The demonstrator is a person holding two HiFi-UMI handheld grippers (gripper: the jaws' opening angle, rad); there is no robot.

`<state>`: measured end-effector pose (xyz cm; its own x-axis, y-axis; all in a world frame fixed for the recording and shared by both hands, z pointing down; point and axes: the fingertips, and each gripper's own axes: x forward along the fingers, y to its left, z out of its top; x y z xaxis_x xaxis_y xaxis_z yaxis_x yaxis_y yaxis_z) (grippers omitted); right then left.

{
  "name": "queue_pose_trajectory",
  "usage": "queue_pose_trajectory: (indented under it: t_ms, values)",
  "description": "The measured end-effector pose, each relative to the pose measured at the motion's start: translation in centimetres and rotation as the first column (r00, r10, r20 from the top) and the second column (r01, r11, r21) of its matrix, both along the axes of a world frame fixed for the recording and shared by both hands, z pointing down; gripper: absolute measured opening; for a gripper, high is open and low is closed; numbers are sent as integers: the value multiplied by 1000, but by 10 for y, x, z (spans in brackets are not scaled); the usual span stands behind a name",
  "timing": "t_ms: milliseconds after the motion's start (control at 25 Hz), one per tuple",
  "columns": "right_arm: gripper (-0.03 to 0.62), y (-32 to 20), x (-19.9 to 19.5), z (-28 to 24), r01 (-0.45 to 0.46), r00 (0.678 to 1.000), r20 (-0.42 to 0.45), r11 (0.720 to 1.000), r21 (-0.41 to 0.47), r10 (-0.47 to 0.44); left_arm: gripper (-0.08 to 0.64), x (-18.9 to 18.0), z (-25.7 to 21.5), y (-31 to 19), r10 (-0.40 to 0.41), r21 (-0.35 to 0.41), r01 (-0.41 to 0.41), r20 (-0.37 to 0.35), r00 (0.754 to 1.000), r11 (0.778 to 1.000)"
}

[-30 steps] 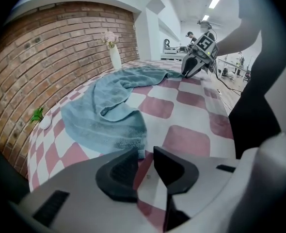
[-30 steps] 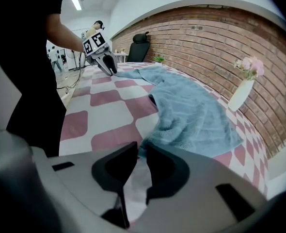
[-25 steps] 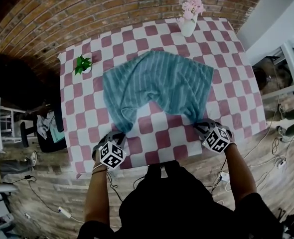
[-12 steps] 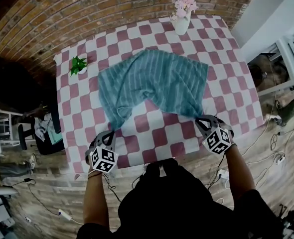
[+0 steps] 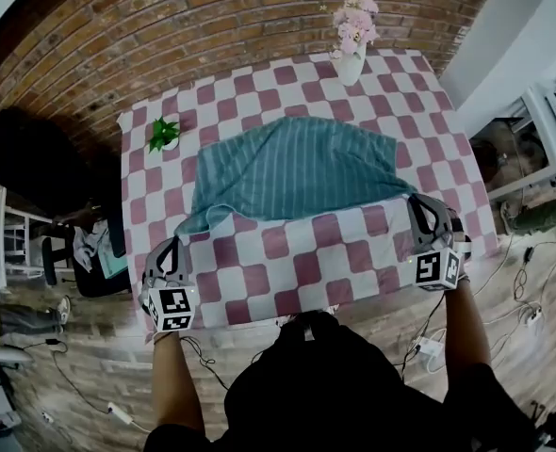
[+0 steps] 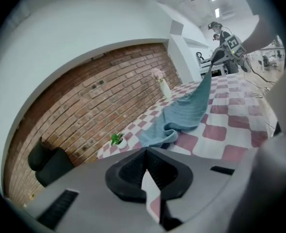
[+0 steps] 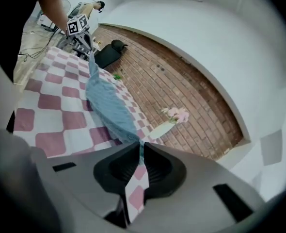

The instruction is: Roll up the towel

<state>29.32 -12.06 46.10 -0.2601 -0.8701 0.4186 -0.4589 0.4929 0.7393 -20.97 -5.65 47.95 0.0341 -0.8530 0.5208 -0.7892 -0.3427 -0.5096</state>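
A teal striped towel [image 5: 297, 168] lies across the middle of the checked table [image 5: 278, 271], with its near edge pulled straight between my two grippers. My left gripper [image 5: 168, 245] is shut on the towel's near left corner, which bunches just past the jaw tips in the left gripper view [image 6: 145, 152]. On the other side, my right gripper [image 5: 419, 199] is shut on the near right corner. In the right gripper view the towel [image 7: 106, 103] runs from the right gripper [image 7: 141, 144] up to the left gripper [image 7: 86, 47]. The towel [image 6: 186, 110] hangs lifted off the table at both corners.
A white vase of pink flowers [image 5: 351, 50] stands at the table's far edge and a small green plant [image 5: 163, 135] at the far left. Behind is a brick wall [image 5: 212, 8]. A black chair [image 5: 33, 158] sits to the left, and cables lie on the floor.
Both grippers have risen and moved apart with the towel's corners. The near edge, which sagged in a V between them, is now drawn straight.
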Motion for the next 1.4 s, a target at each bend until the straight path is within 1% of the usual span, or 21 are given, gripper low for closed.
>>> queue_pose_trajectory:
  t_ms: [120, 200, 320, 400, 480, 520, 600, 680, 720, 760, 800, 880, 960, 1040, 1120, 1160, 1200, 1240, 1280, 1320, 1400]
  values:
    - [28, -14, 12, -43, -65, 997, 38, 992, 107, 62, -4, -18, -39, -7, -28, 84, 25, 37, 999, 996]
    - [28, -23, 21, -66, -94, 995, 52, 983, 156, 87, -5, -28, -60, -10, -40, 135, 35, 35, 999, 990]
    - [28, -38, 39, -91, -118, 992, 67, 967, 227, 105, -5, -44, -87, -14, -61, 182, 52, 45, 997, 982]
    - [28, -47, 42, -111, -112, 993, 66, 956, 270, 97, -5, -56, -102, -16, -81, 205, 68, 56, 995, 976]
    - [28, -54, 48, -129, -121, 992, 75, 945, 304, 103, -5, -67, -119, -18, -106, 237, 91, 50, 993, 967]
    - [28, -58, 52, -138, -133, 990, 86, 939, 318, 111, -5, -74, -130, -18, -121, 259, 107, 37, 992, 960]
    - [26, -64, 61, -156, -159, 985, 117, 925, 346, 125, -5, -87, -160, -21, -146, 312, 144, -17, 989, 939]
    - [26, -71, 64, -174, -168, 981, 154, 916, 363, 119, -5, -90, -190, -30, -138, 352, 156, -75, 988, 923]
    - [26, -76, 62, -179, -160, 981, 163, 918, 362, 107, -5, -88, -195, -35, -124, 355, 151, -99, 987, 923]
    - [26, -79, 58, -179, -142, 984, 155, 925, 354, 91, -5, -84, -187, -38, -111, 341, 148, -126, 986, 928]
    - [26, -80, 54, -174, -117, 988, 130, 933, 340, 77, -5, -79, -170, -39, -100, 310, 145, -154, 983, 940]
    - [26, -81, 49, -159, -84, 994, 94, 948, 306, 58, -4, -61, -121, -37, -67, 222, 110, -192, 979, 969]
    - [26, -84, 47, -156, -80, 994, 100, 953, 292, 53, -3, -27, -80, -34, 1, 134, 26, -195, 981, 991]
    - [26, -86, 44, -160, -72, 994, 98, 951, 301, 45, -2, 8, -48, -29, 70, 57, -59, -201, 977, 997]
    - [26, -86, 39, -162, -62, 995, 91, 948, 313, 35, 0, 30, -18, -27, 108, -25, -116, -223, 969, 993]
    - [26, -86, 36, -161, -57, 996, 89, 947, 315, 30, 2, 38, -3, -26, 114, -74, -136, -248, 962, 988]
    - [26, -85, 34, -160, -52, 996, 88, 948, 314, 25, 28, 45, 14, -25, 110, -130, -152, -286, 952, 980]
    - [26, -84, 32, -157, -47, 996, 85, 949, 313, 22, 71, 51, 29, -24, 94, -189, -165, -338, 937, 968]
    - [26, -83, 31, -154, -43, 997, 80, 950, 310, 19, 115, 58, 43, -23, 67, -242, -176, -400, 914, 954]
    - [26, -82, 30, -150, -39, 997, 74, 951, 306, 18, 147, 64, 54, -23, 31, -288, -183, -464, 885, 940]
    - [26, -79, 28, -143, -30, 998, 56, 954, 300, 14, 180, 74, 72, -22, -59, -362, -182, -563, 824, 914]
